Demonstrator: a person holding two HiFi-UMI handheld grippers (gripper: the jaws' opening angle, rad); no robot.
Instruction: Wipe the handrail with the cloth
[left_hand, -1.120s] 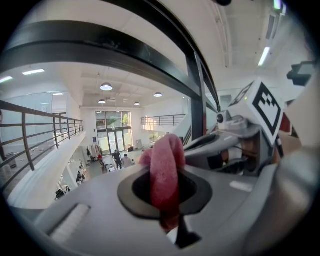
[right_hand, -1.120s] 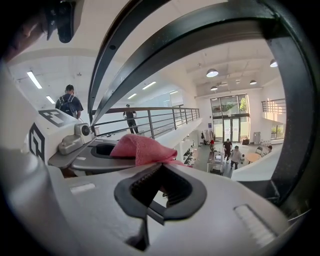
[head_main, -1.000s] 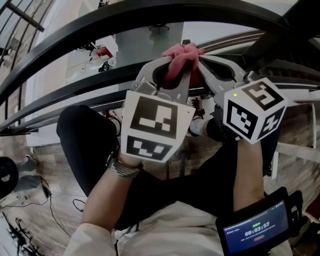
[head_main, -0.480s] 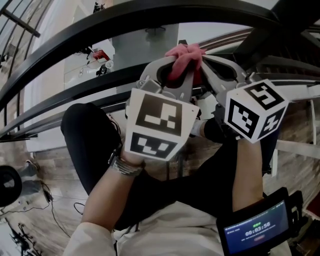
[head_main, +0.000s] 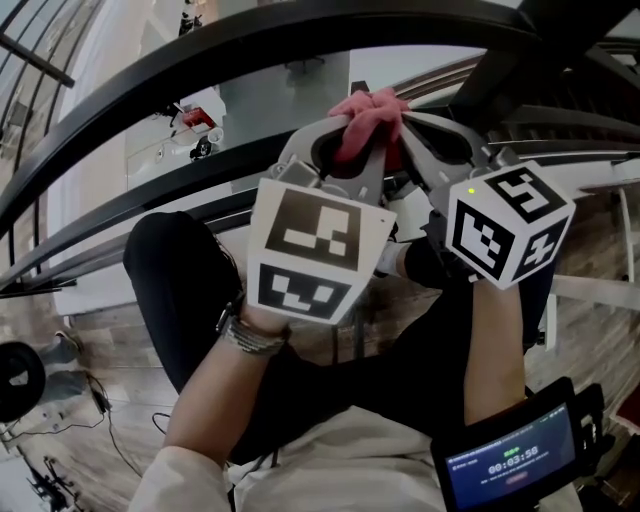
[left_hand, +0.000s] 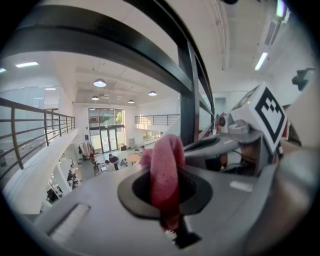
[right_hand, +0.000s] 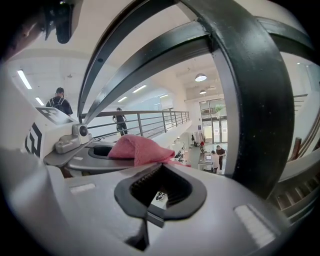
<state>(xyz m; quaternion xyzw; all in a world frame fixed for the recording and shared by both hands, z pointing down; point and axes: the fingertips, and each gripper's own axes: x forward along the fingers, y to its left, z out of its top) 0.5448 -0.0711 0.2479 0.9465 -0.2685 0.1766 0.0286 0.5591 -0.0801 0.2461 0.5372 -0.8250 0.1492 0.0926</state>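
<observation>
Up at the black handrail, head view, both grippers point away from the person with tips close together just under the top bar; left gripper is clamped tight on the pink cloth; in the left gripper view the cloth runs straight through the dark oval between the closed jaws and bunches up above the tips; in the head view the bunch sits at the tips of both tools, close under the rail, and I can't tell if it touches the bar; right gripper has its jaws closed too, but the oval between the ribbed pads is empty and a floor far below shows through it; the cloth lies just beyond its far tip, to the left in the right gripper view, draped off the left tool, and may brush that tip, hard to say; a thick black upright post stands close on the right of that view; a second, lower rail runs under the top bar; marker cubes face the head camera; bracelet on the left wrist; a lit screen is strapped to the right forearm; dark trousers and wood floor below.
</observation>
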